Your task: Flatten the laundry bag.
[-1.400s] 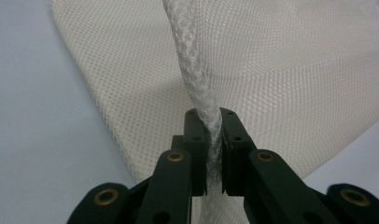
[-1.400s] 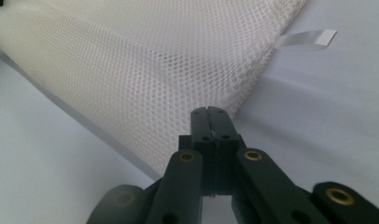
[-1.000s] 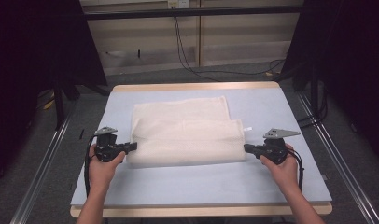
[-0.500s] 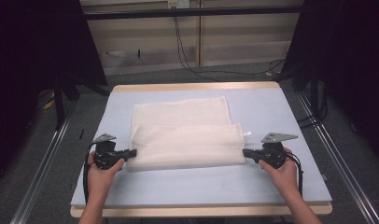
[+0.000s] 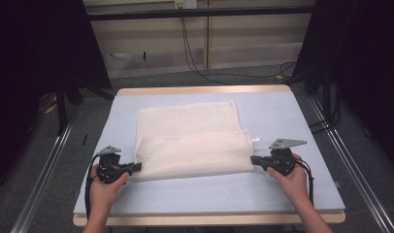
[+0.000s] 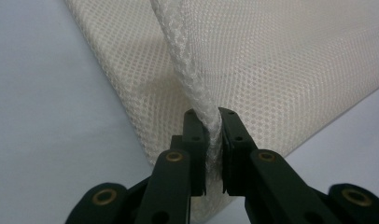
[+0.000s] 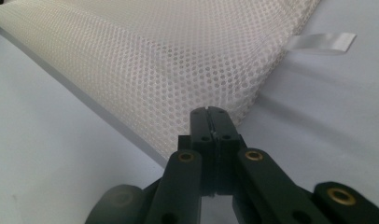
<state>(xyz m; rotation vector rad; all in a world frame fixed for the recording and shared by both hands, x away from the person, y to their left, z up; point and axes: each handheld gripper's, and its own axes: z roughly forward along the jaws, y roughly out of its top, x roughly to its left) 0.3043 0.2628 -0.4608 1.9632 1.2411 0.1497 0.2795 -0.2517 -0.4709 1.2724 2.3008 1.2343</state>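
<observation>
Two grippers, left [image 5: 137, 167] and right [image 5: 254, 160], clench opposite ends of the mesh cloth [image 5: 192, 145], stretched between them.

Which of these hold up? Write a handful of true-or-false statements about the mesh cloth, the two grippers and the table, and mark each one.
1. The left gripper is clamped on a thick edge of the white mesh cloth. True.
2. The right gripper hangs open above the table, apart from the cloth. False: its jaws are shut on the cloth's corner.
3. The cloth is folded, its near part lying over its far part. True.
4. The cloth lies on a bare wooden top. False: the table has a pale blue surface with a wooden rim.
5. A small white tag sticks out from the cloth's edge on the right gripper's side. True.
6. Both grippers hold the same end of the cloth. False: they hold opposite ends.
</observation>
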